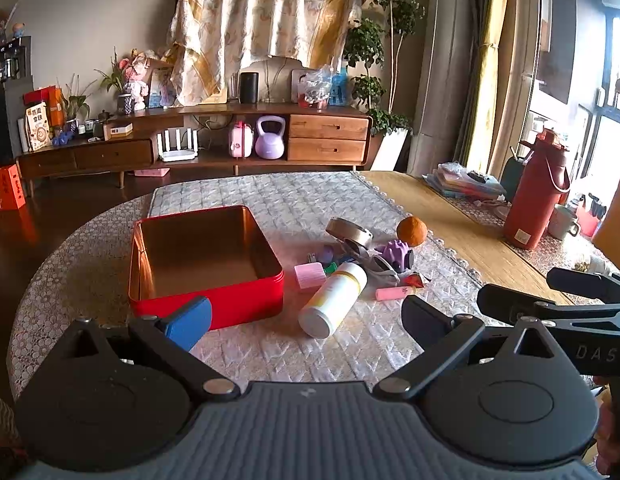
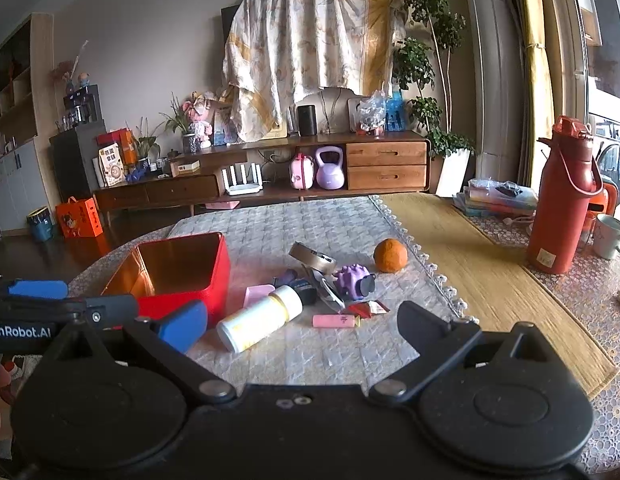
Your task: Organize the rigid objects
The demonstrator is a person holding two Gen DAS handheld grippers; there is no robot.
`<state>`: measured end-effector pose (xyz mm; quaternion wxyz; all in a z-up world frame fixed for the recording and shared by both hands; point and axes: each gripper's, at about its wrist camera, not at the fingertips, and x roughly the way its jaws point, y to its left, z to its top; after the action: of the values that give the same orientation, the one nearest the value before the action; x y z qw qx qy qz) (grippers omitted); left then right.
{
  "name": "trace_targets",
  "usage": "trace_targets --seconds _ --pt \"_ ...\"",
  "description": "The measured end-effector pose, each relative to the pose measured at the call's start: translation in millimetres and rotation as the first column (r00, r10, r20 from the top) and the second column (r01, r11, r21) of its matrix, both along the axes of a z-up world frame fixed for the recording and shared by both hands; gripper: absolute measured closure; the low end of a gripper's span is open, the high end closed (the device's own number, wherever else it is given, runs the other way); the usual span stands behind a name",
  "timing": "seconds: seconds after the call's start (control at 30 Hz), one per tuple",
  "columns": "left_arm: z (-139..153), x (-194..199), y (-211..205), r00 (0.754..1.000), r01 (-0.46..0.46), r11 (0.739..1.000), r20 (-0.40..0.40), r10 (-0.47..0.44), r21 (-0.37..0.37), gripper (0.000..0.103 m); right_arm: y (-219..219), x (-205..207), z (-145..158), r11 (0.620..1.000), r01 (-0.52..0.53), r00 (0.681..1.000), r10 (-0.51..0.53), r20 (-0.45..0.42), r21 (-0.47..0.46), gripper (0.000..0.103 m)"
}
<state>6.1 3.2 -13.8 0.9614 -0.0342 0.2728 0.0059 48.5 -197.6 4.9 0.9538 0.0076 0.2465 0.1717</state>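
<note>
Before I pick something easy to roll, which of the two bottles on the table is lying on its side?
The white and yellow bottle beside the red tin lies on its side; the tall red bottle stands upright.

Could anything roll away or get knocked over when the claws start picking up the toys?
Maybe. The white bottle lies on its side, so a nudge could roll it along the cloth. The orange ball sits near the cloth's lace edge and might roll off. The small things beside the red tin are heaped together, so the open left claw or right claw could grab one and push its neighbours.
</note>
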Motion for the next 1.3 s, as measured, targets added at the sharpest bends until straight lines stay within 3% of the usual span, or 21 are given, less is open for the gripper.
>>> trace_targets --seconds 0.3,0.53,0.73,1.07,1.3 --pt "-7 31 1 0.999 0.031 0.999 -0.022 -0.031 0.011 0.001 -18 53 1 0.999 0.03 0.996 -0.029 -0.084 0.011 0.001" --pt "-11 70 -3 0.997 0.067 0.998 -0.036 -0.066 0.005 0.001 -34 112 0 0.998 0.025 0.996 -0.03 -0.089 -0.058 0.001" --pt "-28 104 -17 0.991 0.125 0.991 -0.058 -0.122 0.049 0.001 -43 168 -3 0.994 0.017 0.995 -0.028 -0.094 -0.11 0.001" --pt "-69 151 -43 0.968 0.22 0.97 -0.145 -0.204 0.104 0.001 -42 250 -38 0.995 -0.004 0.975 -0.018 -0.22 -0.097 0.009" --pt "-93 171 -53 0.956 0.246 0.958 -0.2 -0.215 0.146 0.002 -39 282 -64 0.996 0.004 0.956 -0.03 -0.292 -0.088 0.017"
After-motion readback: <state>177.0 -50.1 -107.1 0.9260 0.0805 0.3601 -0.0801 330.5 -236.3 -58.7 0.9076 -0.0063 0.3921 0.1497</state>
